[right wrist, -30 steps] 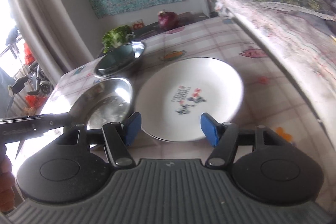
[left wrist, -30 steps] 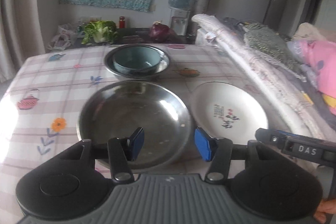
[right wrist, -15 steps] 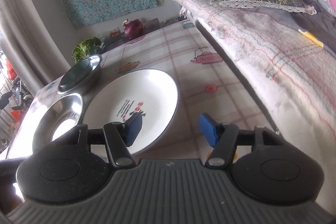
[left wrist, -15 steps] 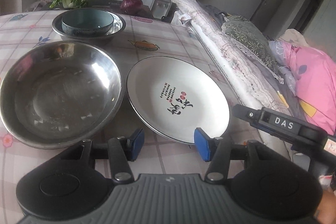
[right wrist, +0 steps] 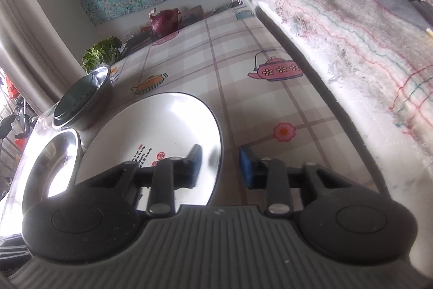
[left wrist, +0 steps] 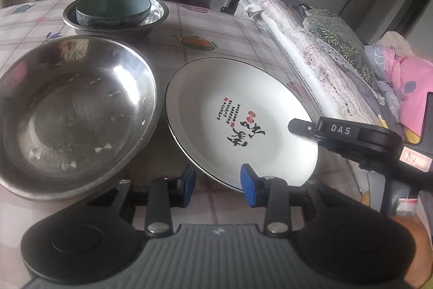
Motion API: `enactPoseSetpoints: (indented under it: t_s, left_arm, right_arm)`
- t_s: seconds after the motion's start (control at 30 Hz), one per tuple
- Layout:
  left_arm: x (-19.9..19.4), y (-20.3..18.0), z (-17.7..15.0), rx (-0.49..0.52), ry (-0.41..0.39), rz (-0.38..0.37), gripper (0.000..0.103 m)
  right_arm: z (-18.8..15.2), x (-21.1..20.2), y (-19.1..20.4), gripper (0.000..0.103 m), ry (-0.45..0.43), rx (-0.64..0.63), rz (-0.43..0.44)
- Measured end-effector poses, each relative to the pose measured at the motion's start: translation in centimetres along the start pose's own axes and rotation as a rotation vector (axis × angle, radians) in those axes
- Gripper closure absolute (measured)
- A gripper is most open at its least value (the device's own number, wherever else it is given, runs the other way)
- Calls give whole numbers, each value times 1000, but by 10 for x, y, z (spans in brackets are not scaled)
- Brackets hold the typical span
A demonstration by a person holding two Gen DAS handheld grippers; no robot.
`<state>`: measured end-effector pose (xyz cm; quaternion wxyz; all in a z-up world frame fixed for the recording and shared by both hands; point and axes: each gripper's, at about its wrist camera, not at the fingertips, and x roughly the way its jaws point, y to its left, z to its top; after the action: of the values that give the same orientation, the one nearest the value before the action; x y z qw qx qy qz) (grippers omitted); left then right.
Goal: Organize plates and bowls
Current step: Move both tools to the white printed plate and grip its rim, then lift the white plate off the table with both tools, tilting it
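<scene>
Your left gripper straddles the near rim of the white plate, jaws just narrowed, pads not visibly pressing. Your right gripper brackets the plate's right rim, jaws also just narrowed; grip unclear. The steel bowl lies left of the plate. A second ago, both grippers stood farther back.

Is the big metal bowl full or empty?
Empty. The big metal bowl shows its bare, shiny bottom, with only a few small specks.
</scene>
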<state>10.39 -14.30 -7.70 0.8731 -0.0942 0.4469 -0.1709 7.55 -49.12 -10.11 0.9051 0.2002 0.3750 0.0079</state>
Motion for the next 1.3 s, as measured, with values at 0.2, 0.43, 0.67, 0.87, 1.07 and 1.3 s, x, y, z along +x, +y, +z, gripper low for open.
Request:
enactPoseSetpoints:
  t_s: [0.2,0.43,0.67,0.87,1.07,1.3]
  left_arm:
    - [0,-3,-1,13,-3,14,67]
    - [-20,-6,-9,97,-18,-6,67]
    - [-32,-7,-27,166,32,-92,79]
    - [-52,6,-30,132,-7,-95,78]
    - [-56,16,-18,95,-32,-61,60]
    - [-27,6,-9,102,11,31,60]
  right_arm:
    - [-5,-2,7,90,5,-50,8]
    - [-20,-21,16,89,24,-113,-7]
    - [-44,-46,22,85,38,-143,-4]
    - [-55,-62,22,85,43,-145,-4]
    - [-61,-79,13,84,68,-115,33]
    - [-67,-97,13,85,57,-117,38]
